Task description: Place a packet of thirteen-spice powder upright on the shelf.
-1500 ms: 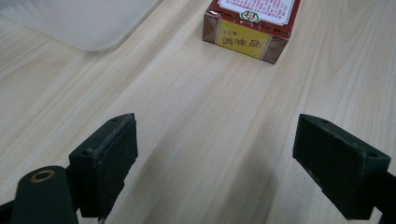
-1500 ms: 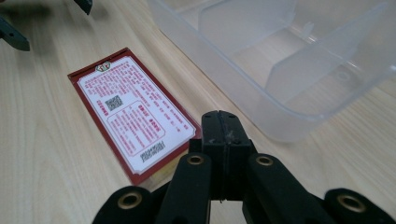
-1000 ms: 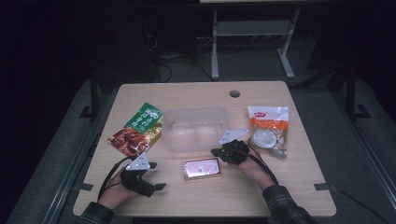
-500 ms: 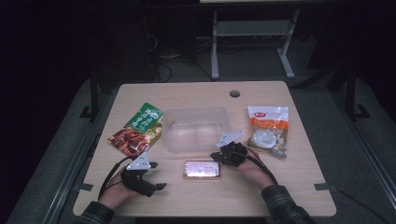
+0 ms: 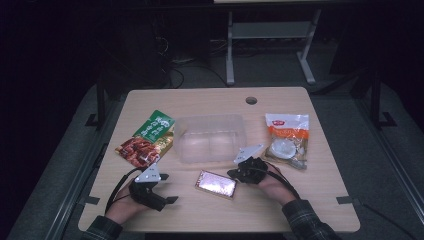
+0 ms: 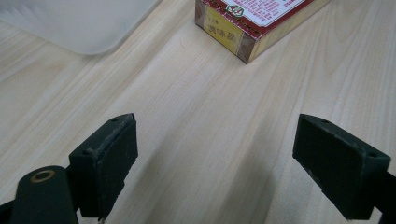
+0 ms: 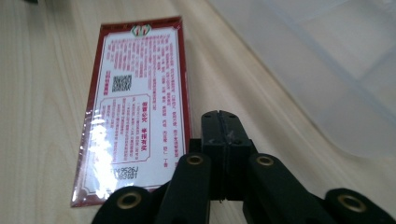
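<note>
A flat red box (image 5: pixel 216 183) with a shiny printed label lies face up on the wooden counter (image 5: pixel 300 205), near the front edge and about midway between the two hands. In the right gripper view the box (image 7: pixel 135 107) lies just left of the jaws, its long side running away from the camera.

The right hand-held gripper (image 5: pixel 239 173) sits just beside the box's right end; its jaws are clenched together with nothing between them, and whether the tips touch the box cannot be told. In its own view the right hand-held gripper (image 7: pixel 221 122) shows the two pads pressed flat against each other above bare wood.

The left hand-held gripper (image 5: pixel 169 199) rests on the counter well to the left of the box, jaws released and wide apart over empty wood (image 6: pixel 212 154).

Behind the box stands a clear plastic container (image 5: pixel 212 137). To its left lies a green and red food packet (image 5: pixel 147 139), to its right an orange and white packet (image 5: pixel 287 139).
</note>
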Tool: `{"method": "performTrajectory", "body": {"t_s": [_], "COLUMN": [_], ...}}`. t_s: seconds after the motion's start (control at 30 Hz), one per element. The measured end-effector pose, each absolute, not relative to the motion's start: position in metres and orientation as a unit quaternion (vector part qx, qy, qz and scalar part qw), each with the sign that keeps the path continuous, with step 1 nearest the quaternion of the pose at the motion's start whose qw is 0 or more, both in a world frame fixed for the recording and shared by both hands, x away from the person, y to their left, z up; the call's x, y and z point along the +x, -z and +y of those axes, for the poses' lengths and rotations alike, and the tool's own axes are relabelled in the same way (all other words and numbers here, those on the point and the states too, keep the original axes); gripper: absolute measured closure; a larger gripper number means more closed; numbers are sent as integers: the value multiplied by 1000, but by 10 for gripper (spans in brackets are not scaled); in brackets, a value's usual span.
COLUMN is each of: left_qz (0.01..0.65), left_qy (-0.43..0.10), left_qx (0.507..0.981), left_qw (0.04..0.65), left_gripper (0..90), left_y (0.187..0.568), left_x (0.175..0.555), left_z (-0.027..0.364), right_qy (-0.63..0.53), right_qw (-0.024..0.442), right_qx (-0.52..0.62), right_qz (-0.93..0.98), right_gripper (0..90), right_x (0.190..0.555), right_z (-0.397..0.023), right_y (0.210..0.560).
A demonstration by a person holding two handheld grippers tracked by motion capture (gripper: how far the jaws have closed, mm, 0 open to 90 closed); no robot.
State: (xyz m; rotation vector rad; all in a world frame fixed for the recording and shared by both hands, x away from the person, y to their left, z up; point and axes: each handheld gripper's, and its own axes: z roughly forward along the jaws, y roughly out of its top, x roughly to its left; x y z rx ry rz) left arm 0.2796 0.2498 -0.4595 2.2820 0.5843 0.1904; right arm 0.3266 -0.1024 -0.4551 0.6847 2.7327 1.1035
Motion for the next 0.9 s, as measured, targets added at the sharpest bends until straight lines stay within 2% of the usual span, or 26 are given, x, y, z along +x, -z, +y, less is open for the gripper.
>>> {"method": "performTrajectory", "body": {"t_s": [0.07, 0.1, 0.13, 0.17, 0.23, 0.33, 0.57, 0.9], "left_qz": [228, 228, 228, 228, 226, 223, 221, 221], "left_qy": [-75, -75, -75, -74, -74, -72, -67, -63], "left_qx": [893, 893, 893, 894, 895, 896, 897, 898], "left_qw": [380, 380, 380, 379, 377, 377, 376, 375], "left_gripper": [136, 136, 136, 136, 137, 137, 137, 138], "left_y": [459, 459, 459, 460, 460, 460, 461, 461], "left_x": [280, 279, 279, 280, 280, 279, 279, 278], "left_z": [250, 250, 250, 250, 250, 249, 248, 247], "right_qy": [-377, -380, -380, -381, -376, -373, -360, -358], "right_qw": [53, 48, 48, 29, 24, 24, 37, 46], "right_qx": [243, 245, 245, 246, 242, 236, 201, 199], "right_qz": [893, 890, 890, 891, 894, 897, 910, 911], "right_gripper": [797, 713, 713, 567, 456, 341, 255, 230], "right_x": [323, 321, 321, 315, 310, 300, 288, 290], "right_z": [-108, -110, -110, -114, -116, -117, -110, -101], "right_y": [449, 447, 447, 443, 442, 443, 450, 453]}}
